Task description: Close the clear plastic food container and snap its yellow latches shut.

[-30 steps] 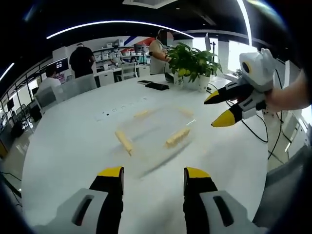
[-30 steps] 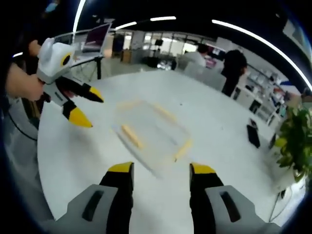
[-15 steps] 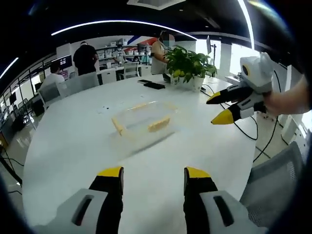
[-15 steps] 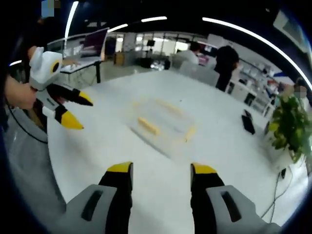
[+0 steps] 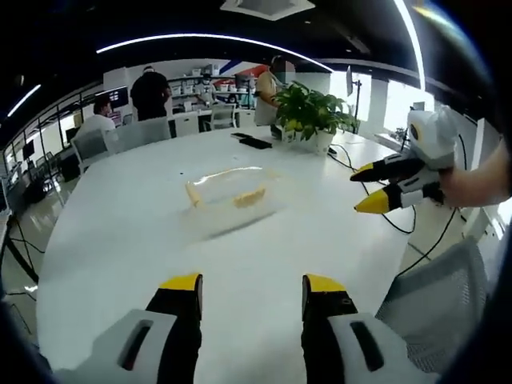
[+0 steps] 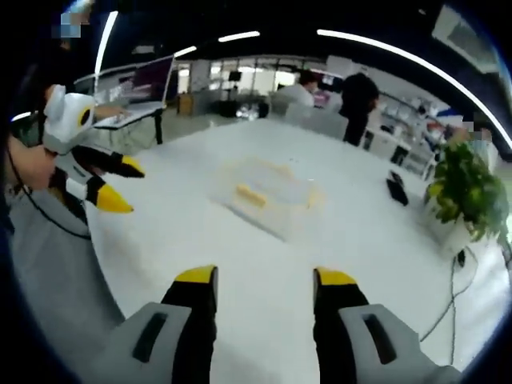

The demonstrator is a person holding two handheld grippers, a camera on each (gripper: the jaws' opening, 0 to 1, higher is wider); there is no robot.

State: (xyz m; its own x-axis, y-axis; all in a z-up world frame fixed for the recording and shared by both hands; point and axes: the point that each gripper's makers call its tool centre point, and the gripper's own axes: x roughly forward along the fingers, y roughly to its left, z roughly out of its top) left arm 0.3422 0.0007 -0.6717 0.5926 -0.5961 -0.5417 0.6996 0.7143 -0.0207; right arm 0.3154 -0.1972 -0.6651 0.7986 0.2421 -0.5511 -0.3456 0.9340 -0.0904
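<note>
The clear plastic food container (image 5: 230, 190) sits on the white bench (image 5: 120, 240), out toward the middle of its top and well apart from both grippers. It is blurred in both views, so whether its lid is seated I cannot tell. In the left gripper view two yellow latches (image 5: 250, 196) show on its near sides, one at the left end and one facing the camera; in the right gripper view the container (image 6: 268, 192) shows one yellow latch on its near-left side and a fainter one at its right end.

The left gripper (image 5: 250, 284) rises from the bottom of its own view, its two yellow-tipped black jaws apart with bare bench between them and nothing held. In the right gripper view the same gripper (image 6: 112, 186) comes in from the left, held in a hand (image 6: 28, 164), jaws spread, hanging over the bench edge.

The right gripper (image 6: 266, 278) likewise has its jaws apart over bare bench, gripping nothing. In the left gripper view it (image 5: 370, 188) enters from the right, held by a hand at the end of a forearm (image 5: 476, 176), with its yellow tips slightly parted and pointing toward the container.

Beyond the container a potted plant (image 5: 310, 114) and a dark flat object (image 5: 256, 142) stand on the far side of the bench. Several people (image 5: 150, 94) stand or sit behind it. A grey chair back (image 5: 432, 296) is at the bench's near right edge.
</note>
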